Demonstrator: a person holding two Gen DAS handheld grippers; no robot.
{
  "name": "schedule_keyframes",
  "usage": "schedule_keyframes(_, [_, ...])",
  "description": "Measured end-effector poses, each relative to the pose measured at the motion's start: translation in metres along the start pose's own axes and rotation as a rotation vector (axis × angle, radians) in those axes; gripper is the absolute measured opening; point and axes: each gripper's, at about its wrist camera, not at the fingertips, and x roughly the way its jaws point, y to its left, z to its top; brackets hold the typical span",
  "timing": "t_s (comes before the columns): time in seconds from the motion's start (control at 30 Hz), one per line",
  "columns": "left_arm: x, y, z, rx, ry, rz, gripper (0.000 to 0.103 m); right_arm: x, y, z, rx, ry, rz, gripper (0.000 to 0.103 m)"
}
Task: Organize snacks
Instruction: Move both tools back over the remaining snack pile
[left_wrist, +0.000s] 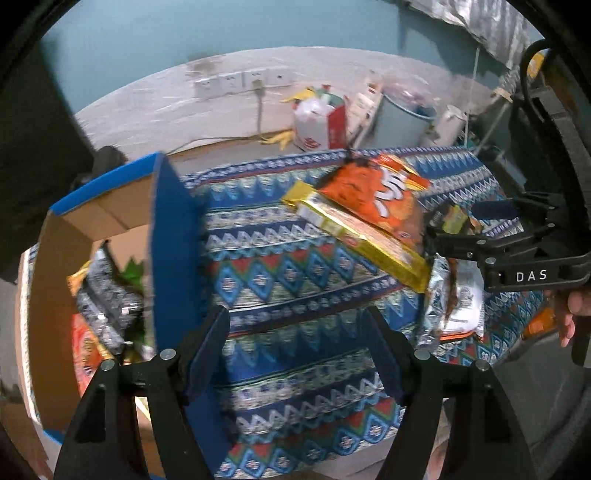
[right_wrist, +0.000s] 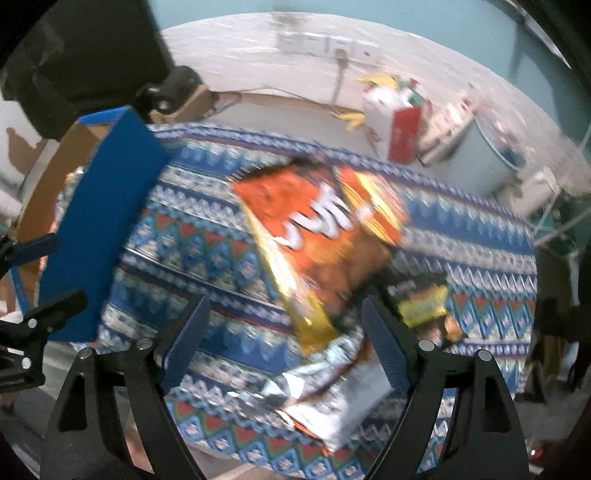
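Your right tool (right_wrist: 284, 343) hung released over the orange crinkly snack bag (right_wrist: 317, 236), poised to grasp. Your left tool (left_wrist: 295, 347) was equally released, waiting beside the blue-sided cardboard box (left_wrist: 173, 236).

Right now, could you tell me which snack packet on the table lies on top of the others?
The orange chip bag: it overlaps the yellow packet, while the silver packet lies lower, nearer the table edge.

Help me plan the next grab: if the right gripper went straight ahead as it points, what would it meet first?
Probably the silver snack bag lying between the right gripper's open fingers, with the orange chip bag just beyond; blur leaves depth unclear.
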Motion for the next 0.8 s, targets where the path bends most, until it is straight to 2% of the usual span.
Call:
schedule_keyframes(0.2, [0.018, -0.027, 0.001, 0.041, 0.036, -0.017, 0.075, 0.016, -0.042, -0.032, 0.091, 0.058, -0.023, 0.084])
schedule_keyframes(0.33, [0.032, -0.04, 0.001, 0.052, 0.067, -0.036, 0.075, 0.029, -0.059, -0.051, 0.153, 0.105, 0.002, 0.084])
schedule_keyframes(0.53, [0.052, -0.058, 0.003, 0.062, 0.108, -0.059, 0.075, 0.045, -0.068, -0.064, 0.201, 0.141, 0.004, 0.084])
schedule_keyframes(0.8, [0.071, -0.072, 0.007, 0.045, 0.146, -0.092, 0.075, 0.075, -0.063, -0.077, 0.176, 0.227, 0.031, 0.084])
